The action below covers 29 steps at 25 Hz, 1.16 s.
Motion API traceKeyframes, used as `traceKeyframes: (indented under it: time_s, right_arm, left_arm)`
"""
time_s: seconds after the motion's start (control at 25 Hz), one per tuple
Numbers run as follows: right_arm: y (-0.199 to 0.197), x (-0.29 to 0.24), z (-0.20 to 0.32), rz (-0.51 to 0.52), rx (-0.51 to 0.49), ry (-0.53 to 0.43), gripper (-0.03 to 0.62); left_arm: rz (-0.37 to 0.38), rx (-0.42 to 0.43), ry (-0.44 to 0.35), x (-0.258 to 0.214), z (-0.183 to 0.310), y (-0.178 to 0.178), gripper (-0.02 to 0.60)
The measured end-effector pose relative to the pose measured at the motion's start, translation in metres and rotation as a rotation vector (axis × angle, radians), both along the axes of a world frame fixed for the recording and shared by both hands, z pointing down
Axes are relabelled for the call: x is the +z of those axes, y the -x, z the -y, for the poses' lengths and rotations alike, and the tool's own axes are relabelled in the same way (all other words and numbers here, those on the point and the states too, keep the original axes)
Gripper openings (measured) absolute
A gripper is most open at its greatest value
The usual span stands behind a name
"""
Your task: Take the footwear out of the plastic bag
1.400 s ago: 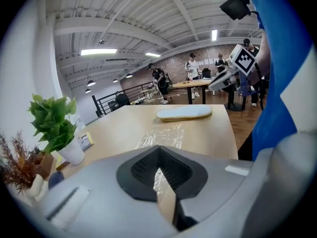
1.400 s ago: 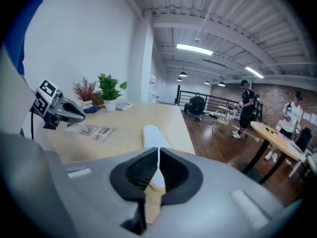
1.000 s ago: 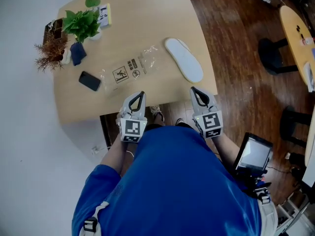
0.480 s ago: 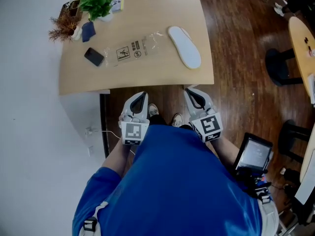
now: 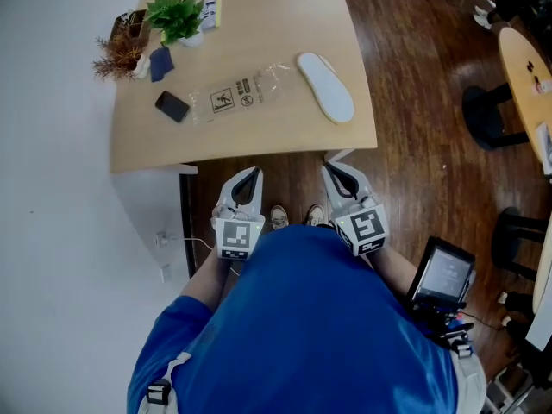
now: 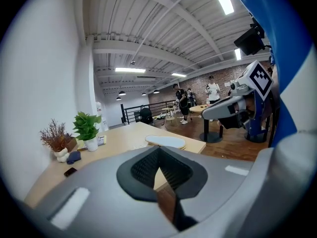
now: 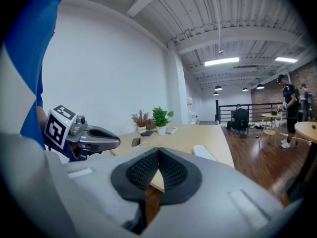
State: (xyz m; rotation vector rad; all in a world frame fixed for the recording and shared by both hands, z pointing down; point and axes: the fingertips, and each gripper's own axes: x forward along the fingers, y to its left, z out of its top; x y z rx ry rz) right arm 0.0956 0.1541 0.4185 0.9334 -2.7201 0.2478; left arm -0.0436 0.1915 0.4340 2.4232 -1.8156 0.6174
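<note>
Both grippers sit off the table, on my near side, pulled in close to my blue shirt [image 5: 310, 335]. The left gripper [image 5: 251, 172] has its jaws pressed together with nothing between them; its own view shows the ribbed pads meeting at the tip. The right gripper [image 5: 333, 170] is the same, jaws together and empty. Both point toward the table's near edge, and they are level with each other, left and right of my shoes [image 5: 279, 217] on the wood floor [image 5: 414, 102].

The slipper [image 5: 326, 86] is white and lies flat on the table [image 5: 259, 136], toward its right edge. It is outside the plastic bag [image 5: 237, 96]. The bag is clear with black print and lies flat just left of the slipper. Its right end comes close to the slipper's far end; I can't tell whether they touch.

A black phone [image 5: 172, 106] lies left of the bag, just beside it. At the far left corner there is a green potted plant [image 5: 177, 14], a dried brown plant [image 5: 121, 56] and a small dark blue thing [image 5: 160, 62] between them. Neither gripper touches anything on the table. A small screen [image 5: 442, 274] is near right, by my right arm. People stand far back in the room, as both gripper views show.
</note>
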Motion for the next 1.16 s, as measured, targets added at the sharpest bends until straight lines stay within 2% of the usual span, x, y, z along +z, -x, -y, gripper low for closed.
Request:
traceKeyframes:
  time_s: [0.44, 1.16]
  right_arm:
    - [0.007, -0.006, -0.005, 0.007, 0.019, -0.011, 0.002]
    - [0.005, -0.009, 0.0, 0.006, 0.016, -0.025, 0.002]
  left_arm:
    - [-0.011, 0.042, -0.008, -0.001, 0.003, 0.0, 0.008]
    - [-0.004, 0.062, -0.004, 0.001, 0.01, -0.003, 0.008]
